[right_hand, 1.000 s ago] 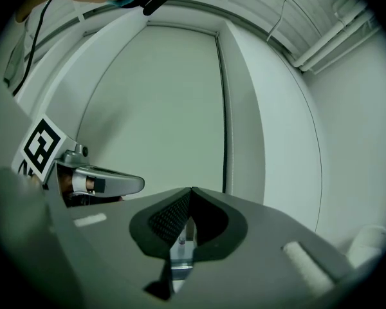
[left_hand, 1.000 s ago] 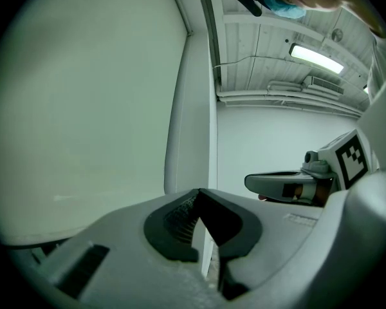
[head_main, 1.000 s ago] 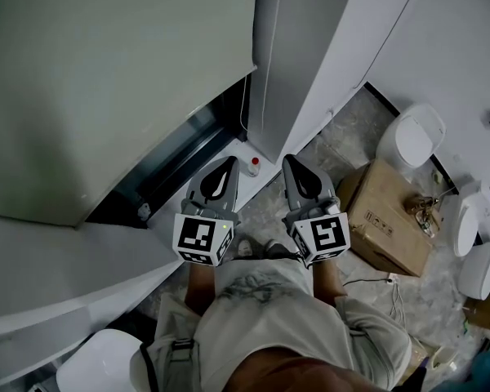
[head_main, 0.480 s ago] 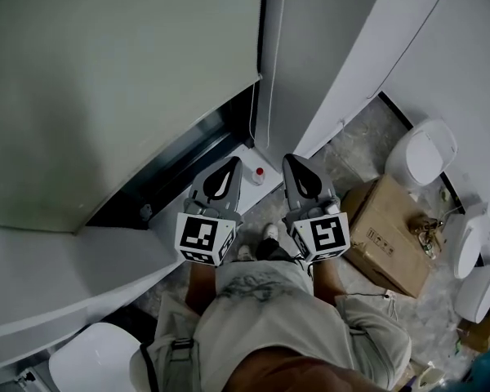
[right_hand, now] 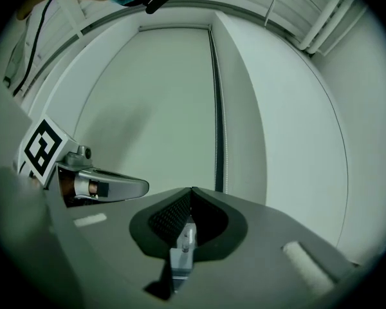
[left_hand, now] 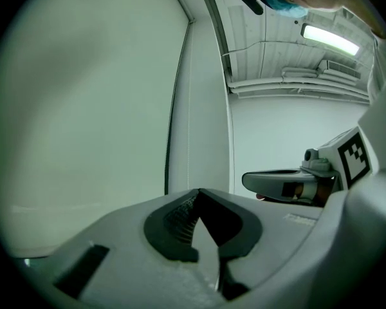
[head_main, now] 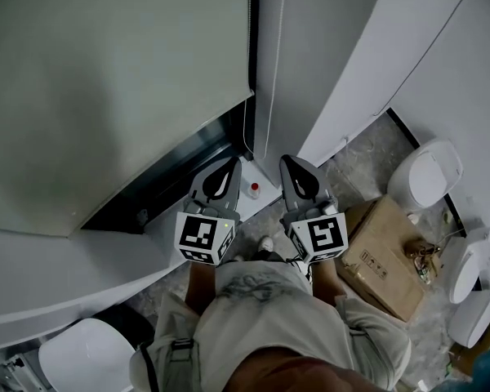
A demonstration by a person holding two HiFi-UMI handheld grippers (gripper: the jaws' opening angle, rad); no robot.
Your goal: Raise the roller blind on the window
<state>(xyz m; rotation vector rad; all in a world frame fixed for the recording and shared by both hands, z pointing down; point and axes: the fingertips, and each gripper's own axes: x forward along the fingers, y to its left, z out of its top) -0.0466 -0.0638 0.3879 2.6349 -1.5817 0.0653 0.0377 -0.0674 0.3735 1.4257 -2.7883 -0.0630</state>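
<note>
While the roller blind [head_main: 106,80] hangs low over the window at upper left, I keep both tools near its right bottom corner. Left gripper [head_main: 227,168] and right gripper [head_main: 291,167] are clenched, with nothing between the jaws. Compared with one second ago, they stand nearer this corner, and the cardboard box [head_main: 384,256] lies lower in the head view.

1. We hold the left tool [head_main: 226,168] level, pointing forward — jaws closed together, nothing between them.
2. The right tool [head_main: 294,166] runs parallel just beside it — jaws likewise closed and empty.
</note>
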